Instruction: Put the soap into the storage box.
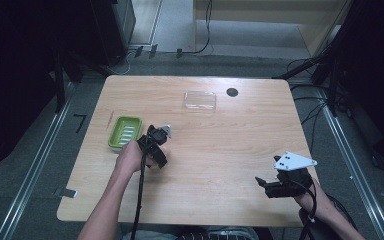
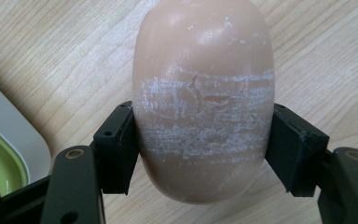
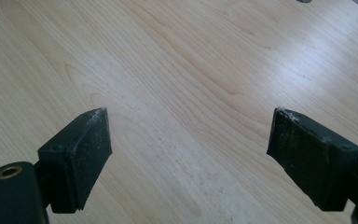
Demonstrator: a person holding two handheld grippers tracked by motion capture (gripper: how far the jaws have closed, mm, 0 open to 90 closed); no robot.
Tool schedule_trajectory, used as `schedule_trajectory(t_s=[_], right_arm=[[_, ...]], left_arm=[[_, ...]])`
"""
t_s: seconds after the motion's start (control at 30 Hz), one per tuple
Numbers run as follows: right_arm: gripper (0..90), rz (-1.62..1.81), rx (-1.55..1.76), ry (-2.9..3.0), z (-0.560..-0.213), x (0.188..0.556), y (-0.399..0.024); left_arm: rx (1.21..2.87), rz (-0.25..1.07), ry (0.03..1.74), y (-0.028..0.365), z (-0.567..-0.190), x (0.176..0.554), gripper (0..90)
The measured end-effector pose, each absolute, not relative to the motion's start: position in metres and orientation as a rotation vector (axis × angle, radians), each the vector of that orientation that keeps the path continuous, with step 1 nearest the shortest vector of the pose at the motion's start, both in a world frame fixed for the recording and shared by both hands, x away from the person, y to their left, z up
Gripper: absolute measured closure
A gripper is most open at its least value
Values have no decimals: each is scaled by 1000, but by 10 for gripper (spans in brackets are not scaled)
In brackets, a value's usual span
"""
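Observation:
A peach-coloured bar of soap (image 2: 203, 60), scuffed with white streaks, stands between the jaws of my left gripper (image 2: 203, 116), whose pads press on both its sides. The wooden table (image 2: 51, 56) lies right behind it. In the high view the left gripper (image 1: 155, 145) is just right of a green soap dish (image 1: 125, 131), pointing down at the table. The dish's pale rim and green inside (image 2: 0, 158) show at the lower left of the left gripper view. My right gripper (image 1: 266, 187) rests near the table's front right with its jaws open (image 3: 189, 126) over bare wood.
A clear plastic lid or tray (image 1: 199, 100) lies at the back middle of the table, with a small black round hole (image 1: 232, 92) just to its right. Cables trail from both grippers toward the front edge. Dark stands and cables surround the table on the floor.

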State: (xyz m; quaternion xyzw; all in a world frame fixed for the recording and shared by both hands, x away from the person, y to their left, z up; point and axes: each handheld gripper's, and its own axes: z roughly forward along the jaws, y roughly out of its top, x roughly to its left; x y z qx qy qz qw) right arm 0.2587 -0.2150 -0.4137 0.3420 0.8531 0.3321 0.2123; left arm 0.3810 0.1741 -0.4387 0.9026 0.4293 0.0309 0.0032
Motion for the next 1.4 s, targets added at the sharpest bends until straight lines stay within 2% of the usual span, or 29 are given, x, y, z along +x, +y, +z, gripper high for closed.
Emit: schedule_trajectory(t_s=[1.4], right_arm=[[134, 922, 949, 2369, -414, 259, -215]], left_arm=[[2744, 138, 1421, 205, -418, 382, 338]])
